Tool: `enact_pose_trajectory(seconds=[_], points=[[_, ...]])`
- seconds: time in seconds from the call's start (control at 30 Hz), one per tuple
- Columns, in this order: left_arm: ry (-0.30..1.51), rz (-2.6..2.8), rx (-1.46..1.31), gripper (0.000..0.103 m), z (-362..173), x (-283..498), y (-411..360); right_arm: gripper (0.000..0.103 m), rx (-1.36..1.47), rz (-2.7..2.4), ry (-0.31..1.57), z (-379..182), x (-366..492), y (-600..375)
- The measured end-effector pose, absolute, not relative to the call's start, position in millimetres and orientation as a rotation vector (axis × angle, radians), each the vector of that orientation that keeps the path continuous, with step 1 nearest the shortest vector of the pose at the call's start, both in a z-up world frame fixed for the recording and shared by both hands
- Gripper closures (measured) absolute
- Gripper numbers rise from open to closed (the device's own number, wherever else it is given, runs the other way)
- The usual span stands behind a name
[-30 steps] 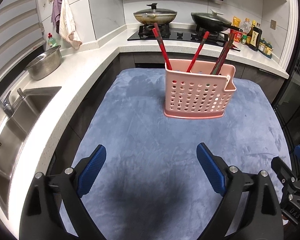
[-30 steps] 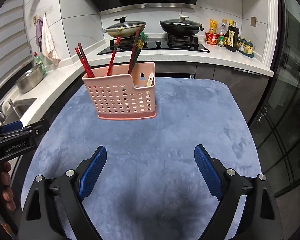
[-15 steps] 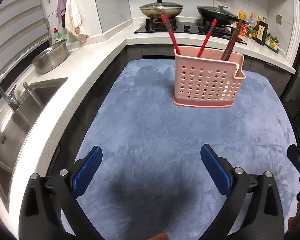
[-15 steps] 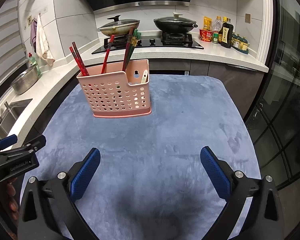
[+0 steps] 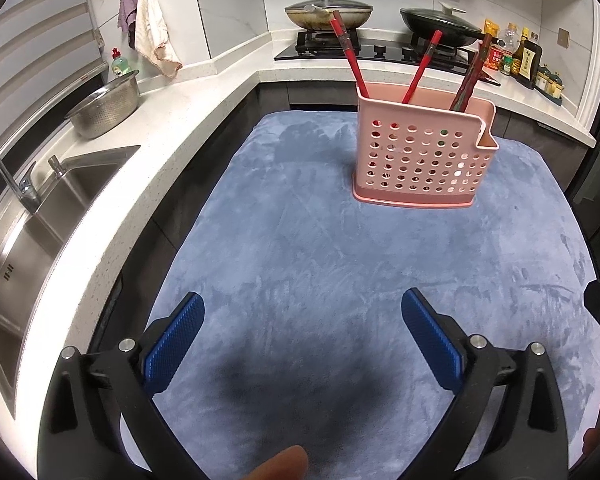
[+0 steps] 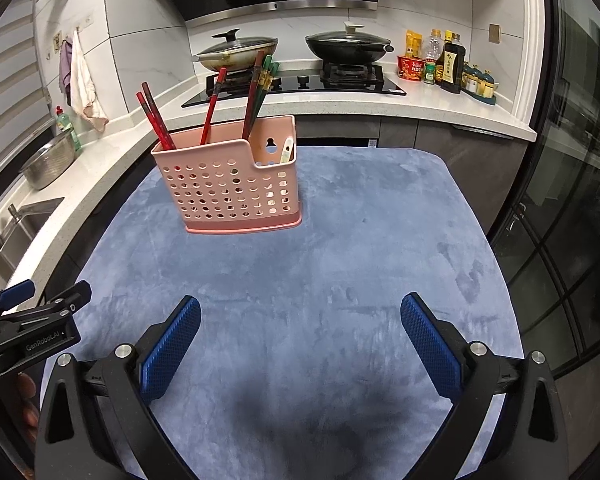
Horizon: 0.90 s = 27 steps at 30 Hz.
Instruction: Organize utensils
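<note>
A pink perforated utensil holder (image 5: 422, 152) (image 6: 230, 184) stands upright on the blue-grey cloth (image 5: 340, 264) (image 6: 340, 264). Several red and dark chopsticks (image 5: 350, 56) (image 6: 156, 122) lean out of its top, and a pale spoon handle (image 6: 287, 150) shows in its lower side pocket. My left gripper (image 5: 302, 322) is open over bare cloth, well short of the holder. My right gripper (image 6: 300, 322) is open too, with nothing between its blue pads. The left gripper's body (image 6: 32, 324) shows at the right wrist view's left edge.
A white counter (image 5: 112, 200) with a steel sink (image 5: 32, 232) and a colander (image 5: 106, 110) runs along the left. Behind are a hob with two lidded pans (image 6: 236, 50) and sauce bottles (image 6: 448, 66). A glass door (image 6: 572, 200) stands at the right.
Both grippers' jaws have spread a little wider. The left wrist view has shifted slightly, so the holder sits further right and the sink shows more.
</note>
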<state>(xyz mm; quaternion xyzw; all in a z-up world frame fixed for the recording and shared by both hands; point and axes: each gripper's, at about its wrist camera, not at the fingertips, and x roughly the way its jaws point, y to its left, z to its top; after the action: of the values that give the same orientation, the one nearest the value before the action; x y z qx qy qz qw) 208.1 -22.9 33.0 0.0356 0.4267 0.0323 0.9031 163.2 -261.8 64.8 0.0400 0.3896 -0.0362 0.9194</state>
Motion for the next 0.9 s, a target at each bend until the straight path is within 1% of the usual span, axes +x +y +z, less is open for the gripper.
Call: enact_pose_trajectory(seconds=[0.9], points=[[0.872,0.088,0.071,0.008,31.9,208.5,-19.9,0.007,0.091,-0.080,0.820,55.4,164.5,-263.1]])
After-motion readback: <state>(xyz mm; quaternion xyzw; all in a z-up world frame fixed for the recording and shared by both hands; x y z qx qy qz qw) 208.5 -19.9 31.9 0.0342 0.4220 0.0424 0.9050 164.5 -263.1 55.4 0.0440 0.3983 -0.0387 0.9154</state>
